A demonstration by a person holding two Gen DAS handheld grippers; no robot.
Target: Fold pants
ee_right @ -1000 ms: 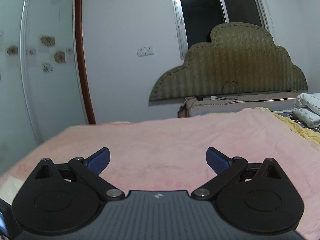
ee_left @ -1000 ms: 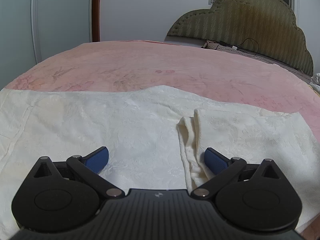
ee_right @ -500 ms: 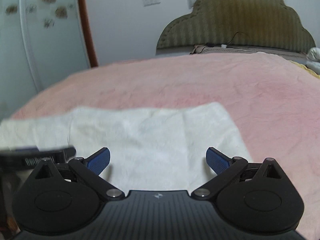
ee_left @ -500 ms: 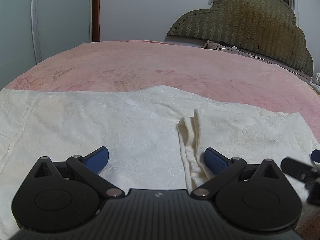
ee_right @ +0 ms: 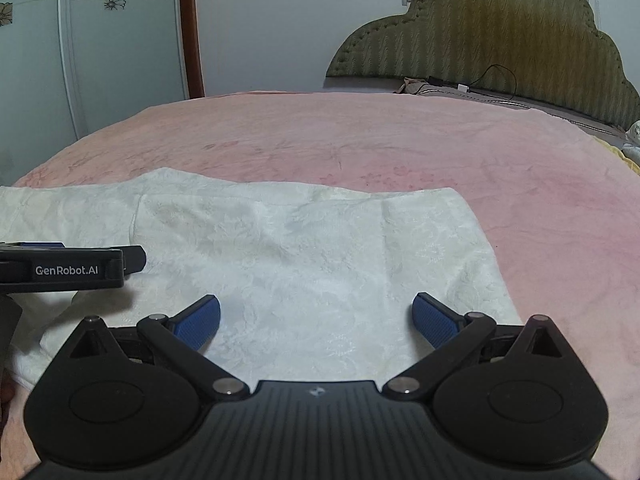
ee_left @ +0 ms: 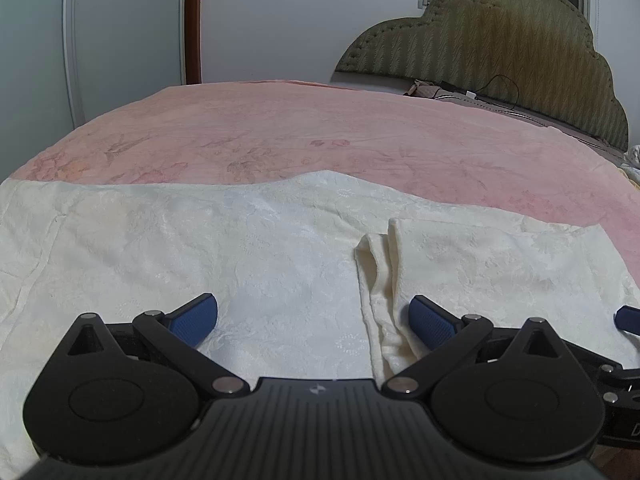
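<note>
Cream-white pants (ee_left: 248,248) lie spread flat across the near part of a pink bed; they also show in the right wrist view (ee_right: 304,248). A bunched fold (ee_left: 378,280) runs toward me near the middle. My left gripper (ee_left: 314,320) is open and empty, low over the cloth, its right finger beside the fold. My right gripper (ee_right: 316,320) is open and empty over the right part of the pants, near their right edge (ee_right: 492,256). The left gripper's body (ee_right: 68,268) shows at the left of the right wrist view, and a right fingertip (ee_left: 627,318) shows at the right edge of the left wrist view.
The pink bedspread (ee_left: 320,132) stretches beyond the pants. A green padded headboard (ee_left: 512,48) with a cable stands at the back right. A white wardrobe (ee_right: 88,40) and a brown door frame (ee_right: 190,28) stand at the back left.
My right gripper has tilted down and come in low over the right part of the pants, entering the left wrist view. My left gripper has not moved.
</note>
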